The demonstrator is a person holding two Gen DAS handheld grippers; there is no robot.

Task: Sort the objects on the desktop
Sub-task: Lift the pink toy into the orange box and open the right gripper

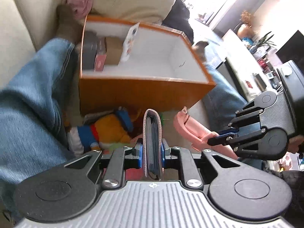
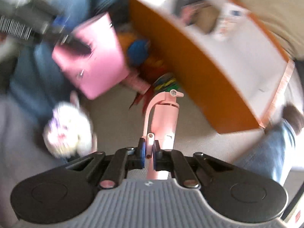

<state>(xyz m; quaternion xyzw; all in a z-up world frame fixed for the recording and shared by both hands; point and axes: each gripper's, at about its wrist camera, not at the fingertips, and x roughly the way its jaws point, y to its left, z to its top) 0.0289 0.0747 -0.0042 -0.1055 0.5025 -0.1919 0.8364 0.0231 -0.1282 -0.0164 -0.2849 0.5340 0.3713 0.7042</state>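
Observation:
My left gripper is shut on a pink notebook, held edge-on just in front of the orange box. In the right wrist view the same notebook shows as a pink square with the left gripper on it. My right gripper is shut on a pink folding phone holder, held above the pale cushion; it also shows in the left wrist view, with the right gripper at its end. The box is white inside and holds a grey case, a cardboard piece and a printed card.
A plush toy in yellow, blue and red lies against the box front, also in the right wrist view. A white round toy lies left on the cushion. The person's jeans-clad legs flank the box. The right wrist view is blurred.

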